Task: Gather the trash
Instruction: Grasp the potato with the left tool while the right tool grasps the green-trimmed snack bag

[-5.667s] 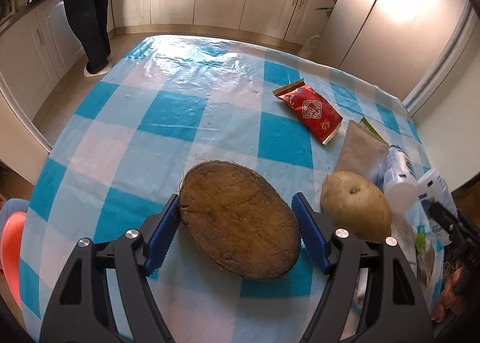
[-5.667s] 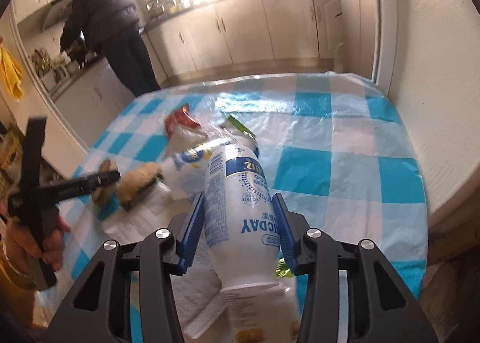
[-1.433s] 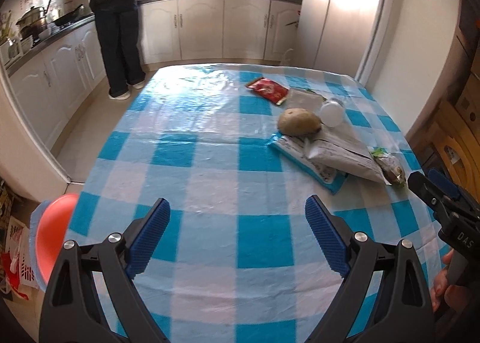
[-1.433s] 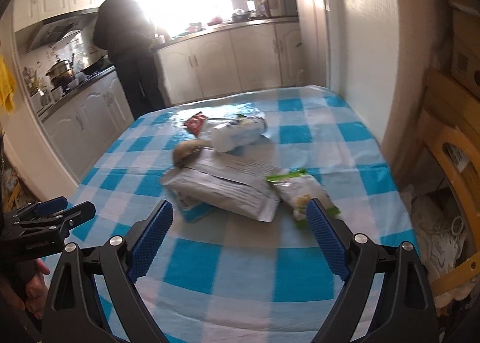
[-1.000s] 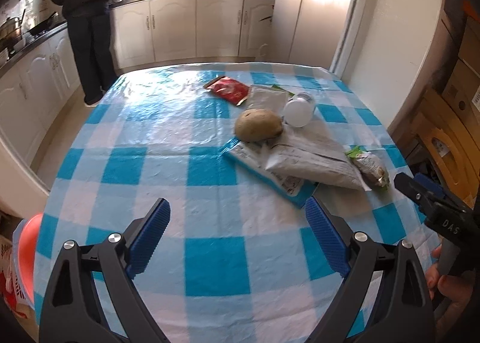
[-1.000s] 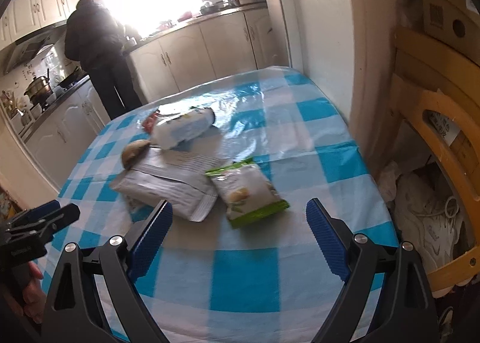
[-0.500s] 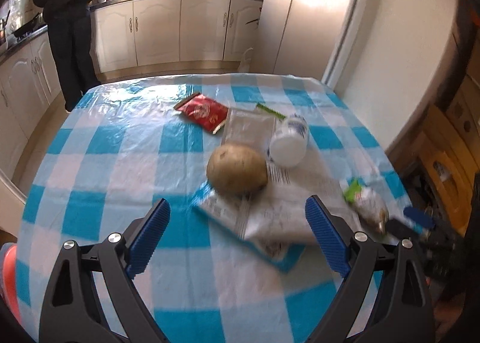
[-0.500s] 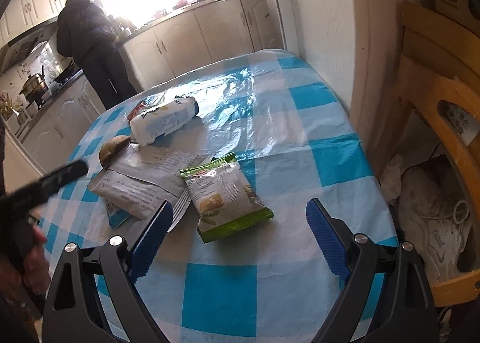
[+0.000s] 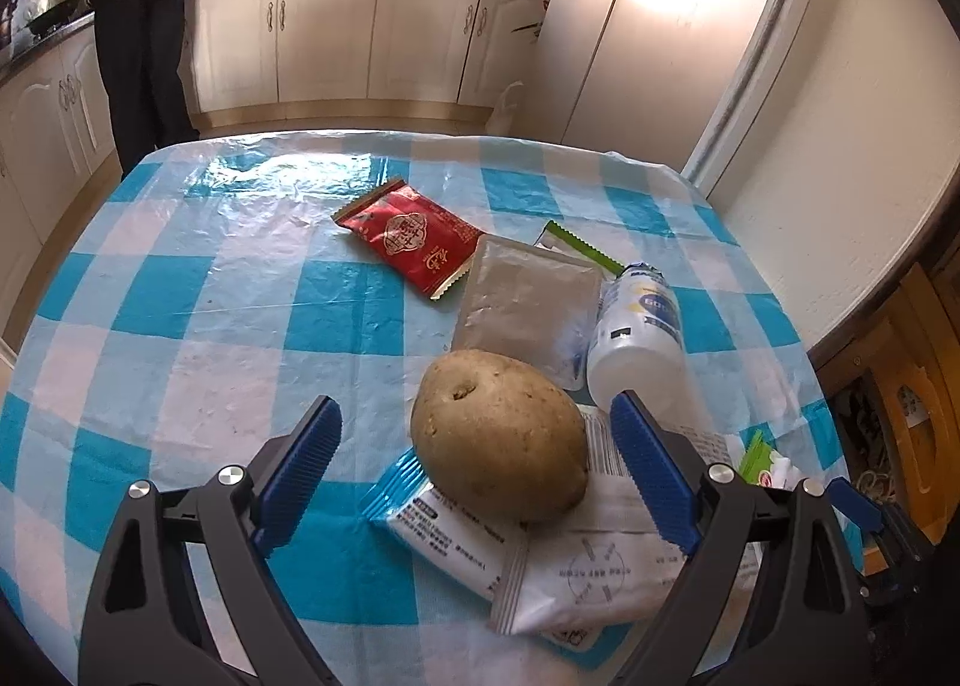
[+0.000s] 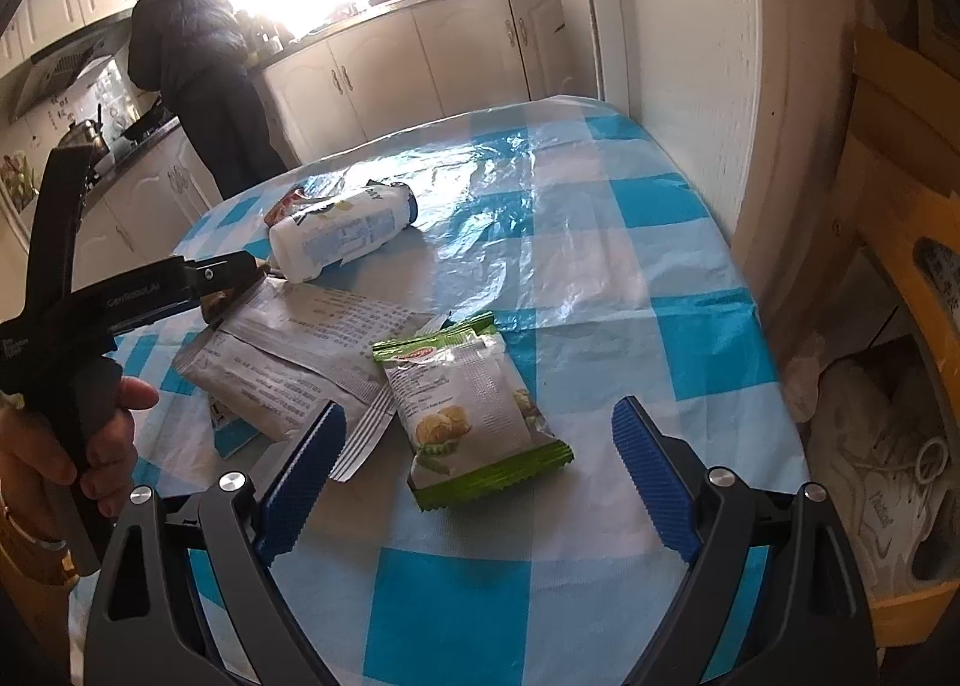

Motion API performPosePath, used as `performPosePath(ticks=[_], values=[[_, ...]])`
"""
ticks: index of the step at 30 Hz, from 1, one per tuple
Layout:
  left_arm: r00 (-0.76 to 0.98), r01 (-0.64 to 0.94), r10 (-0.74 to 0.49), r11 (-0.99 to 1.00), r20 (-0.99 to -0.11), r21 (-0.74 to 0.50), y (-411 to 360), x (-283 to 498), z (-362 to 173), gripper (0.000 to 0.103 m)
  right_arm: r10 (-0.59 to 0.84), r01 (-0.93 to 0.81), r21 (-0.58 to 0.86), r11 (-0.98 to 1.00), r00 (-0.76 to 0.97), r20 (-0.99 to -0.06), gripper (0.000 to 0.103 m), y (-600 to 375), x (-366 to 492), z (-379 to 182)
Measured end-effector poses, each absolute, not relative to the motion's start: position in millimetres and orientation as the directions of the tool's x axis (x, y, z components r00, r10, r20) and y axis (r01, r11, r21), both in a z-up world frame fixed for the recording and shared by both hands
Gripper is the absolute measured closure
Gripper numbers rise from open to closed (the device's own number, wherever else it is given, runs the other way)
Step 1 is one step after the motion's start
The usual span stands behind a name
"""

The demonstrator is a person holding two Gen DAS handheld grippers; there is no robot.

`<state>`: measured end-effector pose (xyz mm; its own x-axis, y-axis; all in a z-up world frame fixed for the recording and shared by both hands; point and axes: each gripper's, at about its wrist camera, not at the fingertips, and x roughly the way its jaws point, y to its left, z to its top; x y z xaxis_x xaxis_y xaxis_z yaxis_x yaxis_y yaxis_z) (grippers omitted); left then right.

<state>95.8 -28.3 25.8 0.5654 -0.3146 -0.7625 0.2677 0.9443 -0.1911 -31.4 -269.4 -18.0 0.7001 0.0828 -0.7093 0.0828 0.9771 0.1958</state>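
A brown potato (image 9: 498, 434) rests on a pile of wrappers on the blue-checked table (image 9: 180, 296). My left gripper (image 9: 474, 416) stands open around it, its pads clear of it. Under the potato lie a blue-and-white wrapper (image 9: 444, 530) and a white packet (image 9: 594, 572). Behind are a grey pouch (image 9: 528, 302), a red packet (image 9: 414, 239) and a white bottle (image 9: 639, 338) on its side. My right gripper (image 10: 478, 419) is open just short of a green snack bag (image 10: 474, 410). The left gripper (image 10: 222, 272) also shows there, above the white packets (image 10: 288, 350).
A person in dark clothes (image 10: 198, 86) stands at the kitchen counter beyond the table. A wooden chair (image 10: 900, 266) and shoes (image 10: 882, 476) sit off the table's right edge, next to the wall. A fridge (image 9: 636, 26) stands at the far corner.
My left gripper has come forward over the table until the potato lies between its open jaws. My right gripper has drawn a little closer to the green snack bag.
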Motion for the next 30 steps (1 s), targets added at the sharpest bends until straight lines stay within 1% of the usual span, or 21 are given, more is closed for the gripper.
performPosePath(ticks=[1,2,4,5,6,7,8,10,13,16,22,30], values=[[0.567,0.270,-0.314,0.944,-0.761,-0.188,-28.6,96.7,25.2,0.015,0.076,0.083,0.186,0.979,0.698,-0.712,0.013,-268.5,-29.4,-18.1],[0.568,0.271,-0.311,0.945,-0.762,-0.184,-29.4,97.6,24.5,0.021,0.074,0.083,0.182,0.980,0.696,-0.714,0.013,-267.7,-28.2,-18.2],[0.563,0.269,-0.310,0.945,-0.766,-0.185,-30.4,99.8,22.3,0.026,0.073,0.078,0.175,0.981,0.693,-0.717,0.014,-266.6,-25.8,-18.9],[0.559,0.270,-0.314,0.944,-0.768,-0.189,-30.7,101.0,21.1,0.027,0.073,0.077,0.174,0.982,0.692,-0.718,0.014,-266.7,-25.6,-19.2],[0.557,0.270,-0.312,0.944,-0.770,-0.188,-31.2,102.0,19.7,0.027,0.071,0.078,0.172,0.982,0.691,-0.719,0.016,-266.9,-25.3,-19.5],[0.558,0.269,-0.310,0.945,-0.770,-0.186,-31.5,102.6,19.1,0.029,0.075,0.074,0.173,0.982,0.688,-0.721,0.028,-267.1,-24.6,-20.2],[0.556,0.272,-0.315,0.943,-0.769,-0.190,-31.5,102.9,18.6,0.031,0.078,0.073,0.175,0.982,0.684,-0.725,0.036,-267.1,-23.9,-21.0],[0.553,0.280,-0.327,0.939,-0.766,-0.199,-32.3,103.6,18.0,0.034,0.085,0.075,0.184,0.980,0.677,-0.731,0.040,-268.2,-23.4,-22.7],[0.553,0.289,-0.336,0.936,-0.762,-0.203,-33.2,103.9,17.3,0.036,0.096,0.077,0.197,0.977,0.672,-0.735,0.041,-270.9,-23.0,-24.7],[0.546,0.293,-0.358,0.929,-0.758,-0.228,-32.9,103.4,16.1,0.041,0.099,0.078,0.200,0.977,0.665,-0.741,0.045,-271.8,-22.1,-26.5],[0.551,0.292,-0.367,0.926,-0.749,-0.239,-31.4,101.4,15.4,0.041,0.101,0.071,0.195,0.978,0.660,-0.744,0.052,-270.6,-22.5,-27.3],[0.560,0.283,-0.369,0.927,-0.742,-0.247,-29.4,98.7,17.2,0.043,0.120,0.059,0.211,0.976,0.662,-0.740,0.059,-270.0,-26.1,-26.8]])
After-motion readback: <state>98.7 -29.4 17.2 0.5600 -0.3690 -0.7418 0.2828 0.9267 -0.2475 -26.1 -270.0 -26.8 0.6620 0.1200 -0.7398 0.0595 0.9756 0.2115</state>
